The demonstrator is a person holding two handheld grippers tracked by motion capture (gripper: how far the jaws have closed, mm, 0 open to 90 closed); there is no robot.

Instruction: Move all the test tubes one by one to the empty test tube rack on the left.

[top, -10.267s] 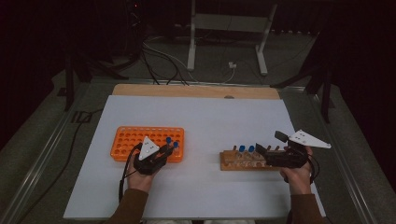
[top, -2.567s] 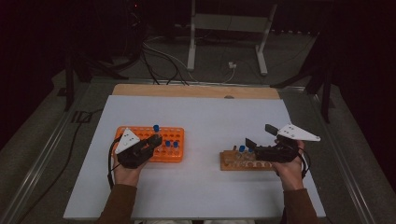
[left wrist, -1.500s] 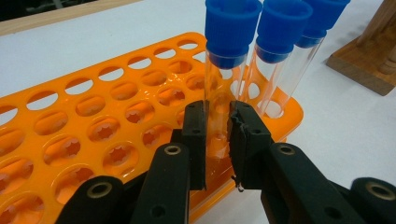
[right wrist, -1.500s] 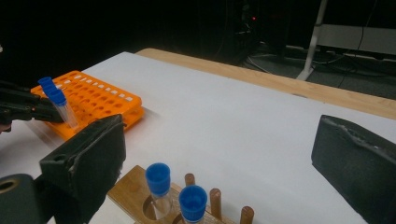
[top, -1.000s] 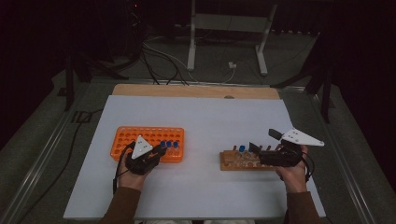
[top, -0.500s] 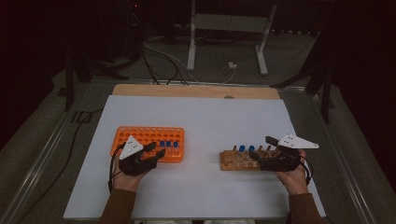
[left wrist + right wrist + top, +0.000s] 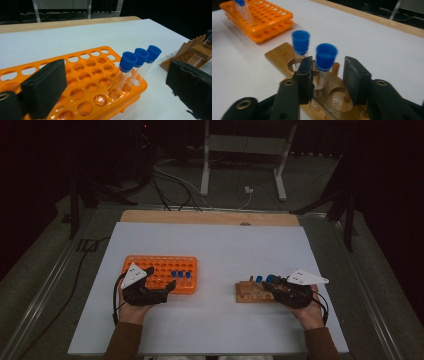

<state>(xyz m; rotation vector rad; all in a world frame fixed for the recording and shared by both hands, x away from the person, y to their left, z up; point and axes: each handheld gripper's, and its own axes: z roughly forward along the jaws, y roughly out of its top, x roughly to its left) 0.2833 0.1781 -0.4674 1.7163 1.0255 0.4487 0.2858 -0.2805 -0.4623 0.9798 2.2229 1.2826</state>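
Now, right gripper (image 7: 328,75): jaws apart, straddling a capped tube (image 7: 325,63) in the wood rack (image 7: 280,58), right side.
Risk: off-centre closing may tip the tube.
Left gripper (image 7: 112,82): jaws wide apart near the orange rack (image 7: 82,85); may bump its three tubes (image 7: 136,66).

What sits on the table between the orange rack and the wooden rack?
Nothing: the high view shows bare white table between the orange rack and the wooden rack.

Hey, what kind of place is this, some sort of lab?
Probably a lab-style recording bench. Blue-capped test tubes stand in an orange rack and a wooden rack on a white table, with dark surroundings and loose floor cables behind.
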